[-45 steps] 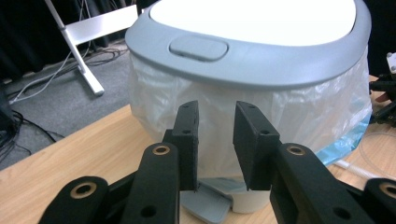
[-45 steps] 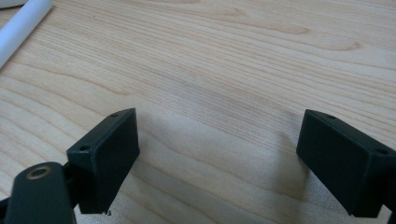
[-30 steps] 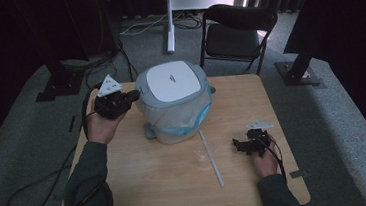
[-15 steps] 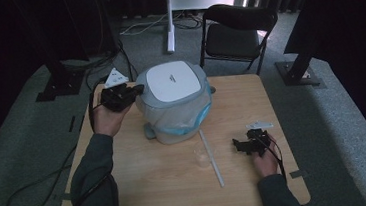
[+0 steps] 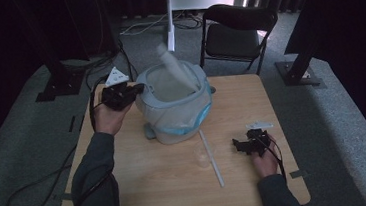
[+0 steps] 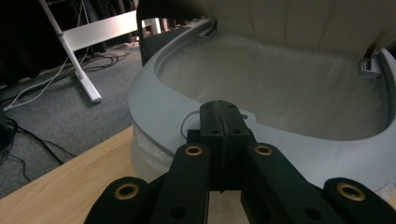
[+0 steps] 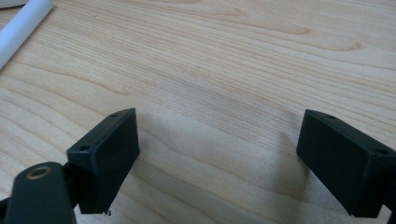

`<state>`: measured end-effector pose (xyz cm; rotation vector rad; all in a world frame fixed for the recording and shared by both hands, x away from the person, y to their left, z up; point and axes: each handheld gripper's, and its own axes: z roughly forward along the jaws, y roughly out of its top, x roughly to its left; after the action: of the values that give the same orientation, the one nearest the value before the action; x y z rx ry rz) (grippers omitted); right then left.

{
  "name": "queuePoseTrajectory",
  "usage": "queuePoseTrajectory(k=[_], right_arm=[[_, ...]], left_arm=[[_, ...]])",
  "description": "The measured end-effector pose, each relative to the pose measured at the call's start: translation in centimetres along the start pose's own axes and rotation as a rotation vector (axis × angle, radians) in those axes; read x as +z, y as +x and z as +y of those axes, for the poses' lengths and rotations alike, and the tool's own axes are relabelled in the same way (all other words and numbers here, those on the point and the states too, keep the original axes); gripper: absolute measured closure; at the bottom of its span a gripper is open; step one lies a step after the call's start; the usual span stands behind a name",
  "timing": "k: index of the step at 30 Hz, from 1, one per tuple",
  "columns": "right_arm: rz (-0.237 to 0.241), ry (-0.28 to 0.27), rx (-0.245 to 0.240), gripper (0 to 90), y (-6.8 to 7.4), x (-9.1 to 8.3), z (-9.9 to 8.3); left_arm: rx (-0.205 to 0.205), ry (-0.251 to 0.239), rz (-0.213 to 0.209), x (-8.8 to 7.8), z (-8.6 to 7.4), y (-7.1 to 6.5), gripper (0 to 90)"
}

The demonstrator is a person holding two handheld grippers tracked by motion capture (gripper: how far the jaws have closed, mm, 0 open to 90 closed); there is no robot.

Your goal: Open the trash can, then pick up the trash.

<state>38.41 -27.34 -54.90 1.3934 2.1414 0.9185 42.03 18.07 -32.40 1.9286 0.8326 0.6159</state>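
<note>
Nearest me, my right claw [image 5: 245,145] rests low on the desk [image 5: 251,102] with its jaws spread wide and nothing between them; I keep it parked there, I think, so it stays out of the way while the other hand works. Just to its left lies a thin white rod [image 5: 211,158], untouched on the wood. Farther off, my left claw [image 5: 137,90] has its jaws pressed together, tips set against the near rim of the pale grey bin [image 5: 174,116], where a small round button seems to sit right under them. Pinching nothing, it looks placed to push rather than grip. Beyond the claw tips the bin's lid [image 5: 176,73] stands swung up on its far hinge, the white liner inside exposed, which I read as the push having released it.
</note>
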Motion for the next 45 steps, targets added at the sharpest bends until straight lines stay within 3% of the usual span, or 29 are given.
queuePoseTrajectory(k=[2, 5, 11, 16, 19, 30, 34, 45], right_arm=[[0.000, 0.000, 0.000, 11.9, 0.0, 0.0, 0.0], [0.000, 0.000, -0.001, 11.9, 0.0, 0.0, 0.0], [0.000, 0.001, 0.000, 12.0, 0.0, 0.0, 0.0], [0.004, 0.001, -0.003, 12.0, 0.0, 0.0, 0.0], [0.005, 0.001, -0.004, 12.0, 0.1, 0.0, 0.0], [0.033, 0.001, -0.032, 12.0, 0.3, 0.0, 0.0], [0.033, 0.002, -0.031, 11.9, 0.3, 0.0, 0.0], [0.032, 0.002, -0.029, 12.0, 0.3, 0.0, 0.0]], left_arm=[[-0.006, -0.002, -0.002, 0.0, 0.1, 0.1, 89.6], [-0.021, -0.007, -0.003, -0.1, 0.0, 0.2, 80.8], [-0.033, -0.042, 0.003, -1.0, -0.2, 0.2, 73.2], [-0.026, -0.050, 0.022, -2.0, -0.4, 0.0, 69.8], [-0.043, -0.061, 0.025, -2.5, -1.0, -0.1, 69.3], [-0.062, -0.047, 0.024, -2.7, -2.2, -0.3, 68.5], [-0.055, -0.057, 0.014, -3.1, -2.2, -0.7, 67.7], [-0.017, -0.097, -0.063, -4.3, -1.5, -3.4, 64.8]])
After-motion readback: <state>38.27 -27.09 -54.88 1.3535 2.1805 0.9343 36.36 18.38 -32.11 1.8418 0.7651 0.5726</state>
